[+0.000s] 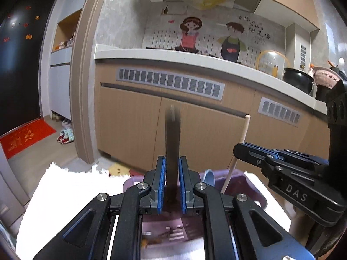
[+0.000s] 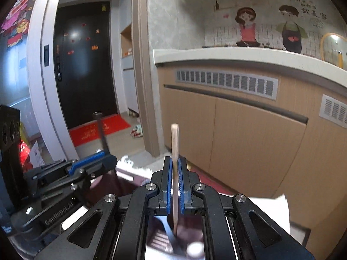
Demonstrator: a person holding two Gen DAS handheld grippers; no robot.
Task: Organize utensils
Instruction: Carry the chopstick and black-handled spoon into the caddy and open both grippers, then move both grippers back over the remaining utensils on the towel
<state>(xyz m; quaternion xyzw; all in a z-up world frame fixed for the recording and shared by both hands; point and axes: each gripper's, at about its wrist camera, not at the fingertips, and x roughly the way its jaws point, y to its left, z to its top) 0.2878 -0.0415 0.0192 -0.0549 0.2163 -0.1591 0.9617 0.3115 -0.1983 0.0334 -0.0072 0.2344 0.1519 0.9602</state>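
My left gripper [image 1: 172,164] is shut on a dark flat utensil handle [image 1: 172,134] that stands upright, blurred, above a purple slotted utensil basket [image 1: 256,186]. My right gripper [image 2: 175,166] is shut on a pale wooden stick, a chopstick-like utensil [image 2: 174,143], also upright over the basket [image 2: 190,223]. In the left wrist view the right gripper [image 1: 249,151] shows at right with the wooden stick [image 1: 241,143]. In the right wrist view the left gripper [image 2: 97,158] shows at left with the dark handle [image 2: 102,134]. A blue spoon-like piece [image 1: 209,178] sits in the basket.
The basket rests on a white cloth [image 1: 71,190]. Behind stand wooden kitchen cabinets [image 1: 195,125] under a white counter [image 1: 173,58] with a black pot [image 1: 298,79]. A doorway with a red mat [image 2: 97,130] and a dark door lies to the left.
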